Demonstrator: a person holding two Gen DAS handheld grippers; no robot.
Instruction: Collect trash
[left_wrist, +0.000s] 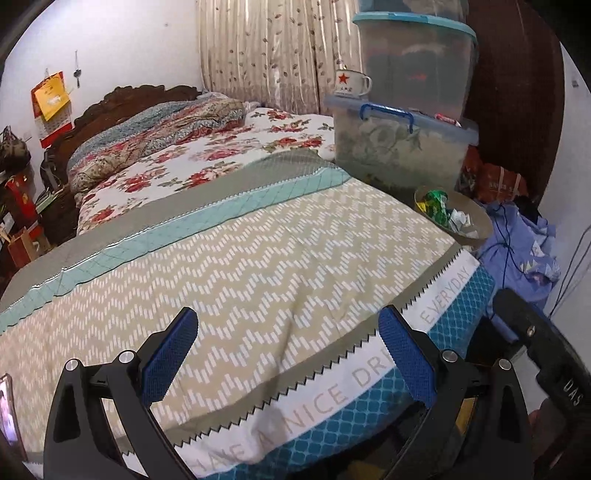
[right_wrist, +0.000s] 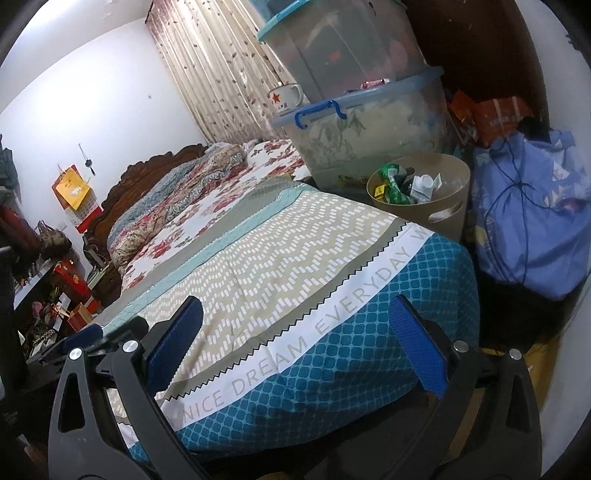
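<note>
A beige trash bin (right_wrist: 439, 214) stands beside the far right corner of the bed, holding green wrappers (right_wrist: 391, 184), crumpled paper and a small white bottle (right_wrist: 424, 184). It also shows in the left wrist view (left_wrist: 476, 225), with green wrappers (left_wrist: 436, 206) inside. My left gripper (left_wrist: 288, 347) is open and empty above the foot of the bed. My right gripper (right_wrist: 295, 332) is open and empty over the bed's foot edge. No loose trash shows on the zigzag bedspread (left_wrist: 236, 258).
Two stacked clear storage boxes (right_wrist: 365, 122) and a star-marked enamel mug (right_wrist: 284, 98) stand beyond the bin. A blue cloth bundle (right_wrist: 524, 221) with a cord lies to the right. Pillows (left_wrist: 155, 136) and a carved headboard lie at the far end. Clutter lines the left wall.
</note>
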